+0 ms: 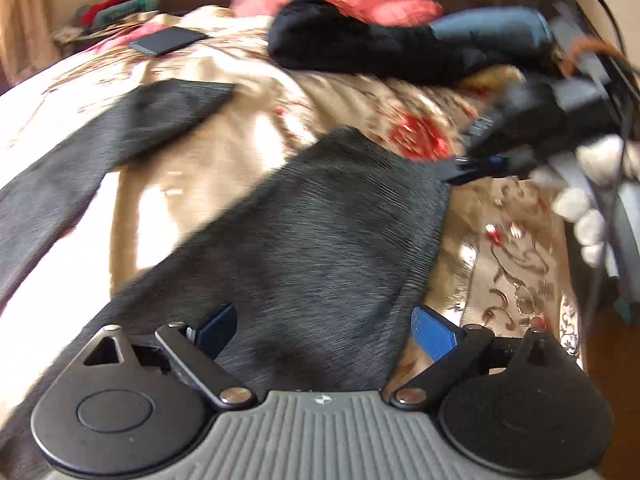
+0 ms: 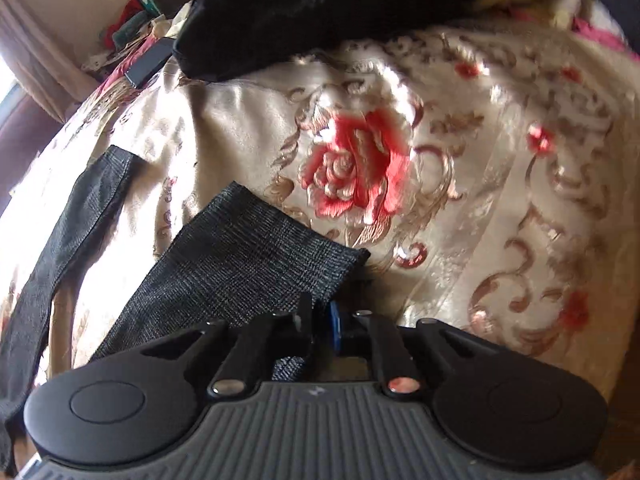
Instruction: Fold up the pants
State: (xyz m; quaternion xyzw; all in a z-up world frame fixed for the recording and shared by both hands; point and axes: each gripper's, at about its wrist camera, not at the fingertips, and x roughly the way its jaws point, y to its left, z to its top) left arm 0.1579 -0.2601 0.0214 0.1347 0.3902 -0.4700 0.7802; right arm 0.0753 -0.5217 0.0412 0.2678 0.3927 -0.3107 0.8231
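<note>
As the right gripper (image 2: 322, 322) is clenched on a hem corner, the dark pants (image 1: 312, 240) (soft, limp, light) sprawl across the floral bedspread (image 2: 460, 160); left gripper (image 1: 326, 332) hangs released; grip hems, waistband.

Bed (image 2: 248, 120) is carrying a cream satin bedspread (image 2: 500, 168) with red rose print. Dark grey pants (image 1: 312, 232) are lying spread on the bedspread, legs apart. Beyond the pants: black garment heap (image 1: 352, 48), dark flat phone-like slab (image 1: 168, 41), pink-red cloth (image 1: 384, 0).
</note>
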